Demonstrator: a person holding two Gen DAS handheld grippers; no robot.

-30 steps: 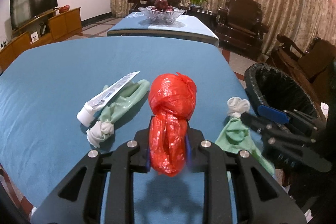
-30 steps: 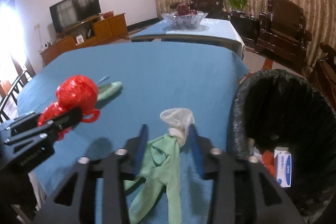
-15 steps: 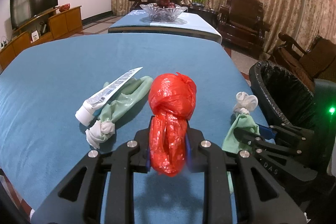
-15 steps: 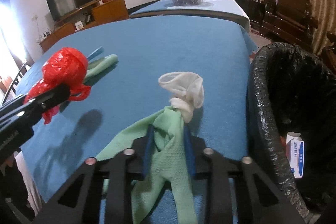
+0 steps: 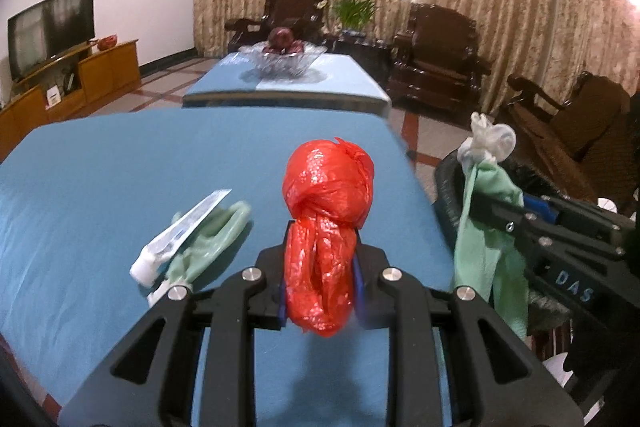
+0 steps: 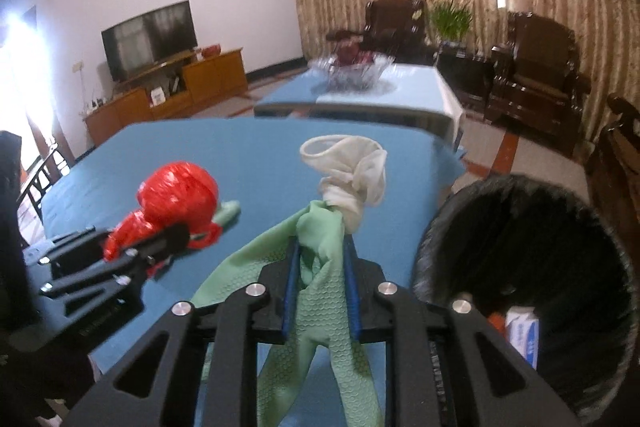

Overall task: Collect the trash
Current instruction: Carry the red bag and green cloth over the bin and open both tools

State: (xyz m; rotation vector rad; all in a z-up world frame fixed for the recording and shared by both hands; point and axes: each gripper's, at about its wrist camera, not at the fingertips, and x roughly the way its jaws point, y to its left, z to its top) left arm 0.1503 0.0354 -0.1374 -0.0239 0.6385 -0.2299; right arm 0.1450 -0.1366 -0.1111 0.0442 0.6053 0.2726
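My left gripper (image 5: 319,263) is shut on a knotted red plastic bag (image 5: 326,207), lifted above the blue tablecloth (image 5: 120,163). The same red bag (image 6: 172,203) and left gripper (image 6: 160,243) show at the left in the right wrist view. My right gripper (image 6: 320,267) is shut on a green rubber glove (image 6: 320,291) with a white cuff, which hangs off the table; that glove (image 5: 486,227) appears at the right in the left wrist view. Still on the cloth lie a second green glove (image 5: 208,243) and a white tube (image 5: 176,239).
A bin lined with a black bag (image 6: 524,267) stands at the table's right edge, with a small white box (image 6: 522,327) inside. A second blue table with a glass fruit bowl (image 5: 286,61) lies beyond. Dark wooden armchairs (image 5: 436,55) and a TV cabinet (image 5: 68,83) ring the room.
My right gripper closed on the green glove and lifted it off the cloth. Both grippers rose, and the red bag went up with the left one.
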